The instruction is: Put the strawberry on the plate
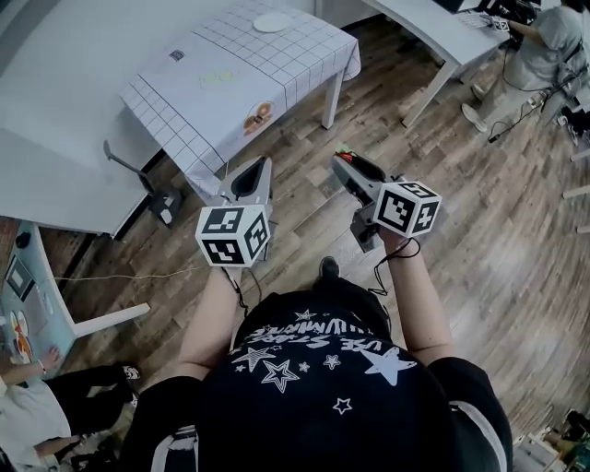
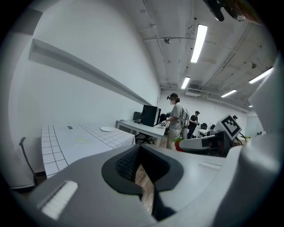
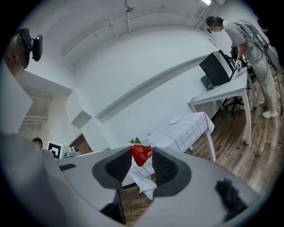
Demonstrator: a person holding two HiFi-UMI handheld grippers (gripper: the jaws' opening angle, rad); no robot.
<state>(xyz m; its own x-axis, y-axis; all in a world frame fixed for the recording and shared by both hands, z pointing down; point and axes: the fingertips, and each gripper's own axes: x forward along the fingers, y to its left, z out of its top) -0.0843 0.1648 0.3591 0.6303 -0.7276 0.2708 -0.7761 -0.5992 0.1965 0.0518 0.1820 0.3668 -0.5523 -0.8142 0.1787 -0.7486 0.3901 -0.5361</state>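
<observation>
Head view: right gripper (image 1: 345, 158) holds strawberry (image 3: 142, 154); plate (image 1: 273, 22) on table (image 1: 230, 57).

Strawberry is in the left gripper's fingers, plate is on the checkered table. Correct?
Wrong gripper. The strawberry sits between the fingers of the right gripper, as the right gripper view shows. The left gripper view shows the left gripper shut with nothing in it. The plate is on the checkered table, as you said.

Cloth-covered worktop (image 1: 230, 64), gridded white, carried a white plate (image 1: 273, 22) at its far end and an orange-brown item (image 1: 258, 116) near its nearer edge.
</observation>
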